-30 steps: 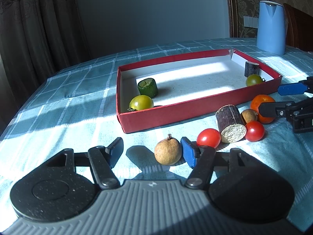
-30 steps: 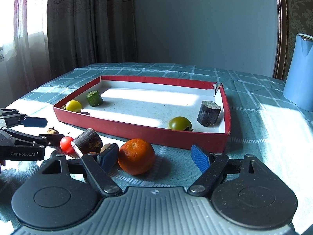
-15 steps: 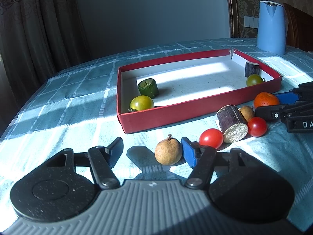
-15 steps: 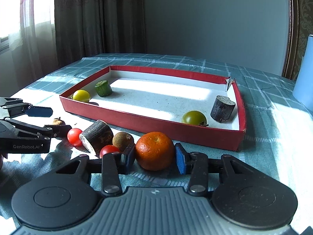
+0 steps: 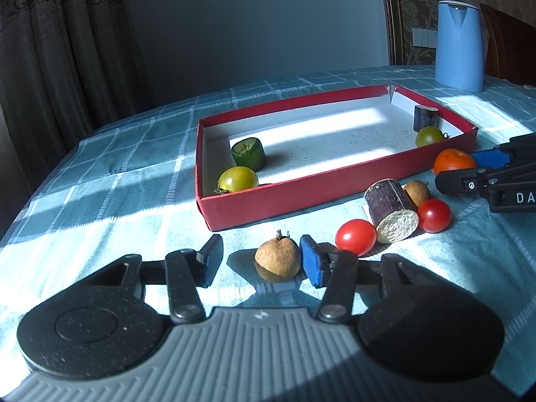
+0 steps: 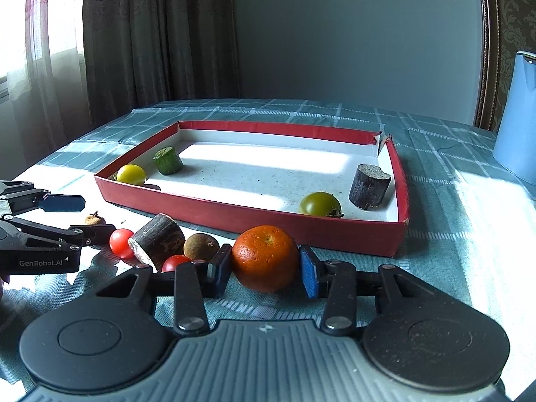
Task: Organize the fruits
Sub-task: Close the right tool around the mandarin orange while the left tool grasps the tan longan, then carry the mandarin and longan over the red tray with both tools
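A woven checked tablecloth (image 6: 452, 201) is seen, matt in finish. On it, the red tray (image 6: 268, 216) looks like cardboard, white and speckled inside. Beside the tray, the orange (image 6: 264, 258) is dimpled, the 2 cherry tomatoes (image 5: 355, 236) glossy, the cut stem piece (image 5: 390, 209) rough-barked.

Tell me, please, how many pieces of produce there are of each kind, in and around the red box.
Green tomatoes: 2
Red tomatoes: 2
Oranges: 1
Brown longan-like fruits: 2
Dark cane pieces: 2
Green cut piece: 1
Total: 10
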Tool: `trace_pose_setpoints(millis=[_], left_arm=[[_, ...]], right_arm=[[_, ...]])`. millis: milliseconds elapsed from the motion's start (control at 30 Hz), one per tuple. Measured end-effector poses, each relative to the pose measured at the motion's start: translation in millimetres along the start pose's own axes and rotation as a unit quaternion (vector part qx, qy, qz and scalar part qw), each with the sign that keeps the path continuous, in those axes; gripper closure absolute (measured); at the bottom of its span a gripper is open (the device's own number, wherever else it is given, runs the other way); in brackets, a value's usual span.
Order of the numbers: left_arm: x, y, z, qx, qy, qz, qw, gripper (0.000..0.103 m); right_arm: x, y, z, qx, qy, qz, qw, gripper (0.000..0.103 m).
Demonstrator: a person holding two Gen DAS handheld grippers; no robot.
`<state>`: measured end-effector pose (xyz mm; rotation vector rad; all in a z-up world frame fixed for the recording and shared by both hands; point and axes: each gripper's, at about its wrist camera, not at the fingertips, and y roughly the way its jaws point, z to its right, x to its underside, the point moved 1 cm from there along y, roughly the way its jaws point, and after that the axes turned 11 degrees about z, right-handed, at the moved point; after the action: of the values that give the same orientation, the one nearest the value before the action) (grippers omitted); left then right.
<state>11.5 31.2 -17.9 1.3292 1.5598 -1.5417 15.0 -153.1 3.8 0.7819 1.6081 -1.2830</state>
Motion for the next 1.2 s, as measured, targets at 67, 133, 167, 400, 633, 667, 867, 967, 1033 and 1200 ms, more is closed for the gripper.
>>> trace_pose_setpoints(millis=[67, 133, 167, 400, 633, 667, 867, 967, 1033, 1200], left_arm=[[0, 0, 0, 0.000, 0.000, 0.000, 1.0000, 0.060], [0, 0, 0, 0.003, -0.001, 0.001, 1.0000, 0.063], [0, 0, 1, 0.006, 0.002, 0.001, 1.0000, 0.065], [0, -2, 3, 0.013, 0.006, 0.004, 0.9999, 0.077], [0, -3, 4, 0.012, 0.006, 0.005, 0.9999, 0.077], [0, -3, 4, 0.011, 0.005, 0.006, 0.9999, 0.077], [0, -10, 3, 0.003, 0.005, 0.027, 0.9996, 0.077], [-1, -13, 2, 0.000, 0.005, 0.035, 0.9994, 0.077], [-1, -13, 2, -0.001, 0.002, 0.035, 0.9994, 0.077], [-2, -16, 1, -0.007, 0.001, 0.043, 0.9990, 0.077]], right_arm=[[0, 0, -1, 0.000, -0.002, 0.002, 1.000, 0.061], [-1, -1, -1, 0.000, -0.002, 0.006, 1.000, 0.061], [-1, -2, -1, 0.000, -0.003, 0.007, 1.000, 0.061], [-1, -4, 0, 0.002, 0.002, 0.010, 1.000, 0.061], [-2, -5, 1, 0.002, 0.003, 0.010, 1.000, 0.061], [-2, -5, 1, 0.002, 0.003, 0.011, 1.000, 0.061], [-3, -13, 0, 0.011, 0.000, 0.037, 0.999, 0.061], [-5, -20, -1, 0.017, -0.004, 0.059, 0.998, 0.061], [-6, -22, -1, 0.022, -0.007, 0.071, 0.997, 0.061], [-8, -24, 0, 0.034, -0.007, 0.083, 0.996, 0.061]])
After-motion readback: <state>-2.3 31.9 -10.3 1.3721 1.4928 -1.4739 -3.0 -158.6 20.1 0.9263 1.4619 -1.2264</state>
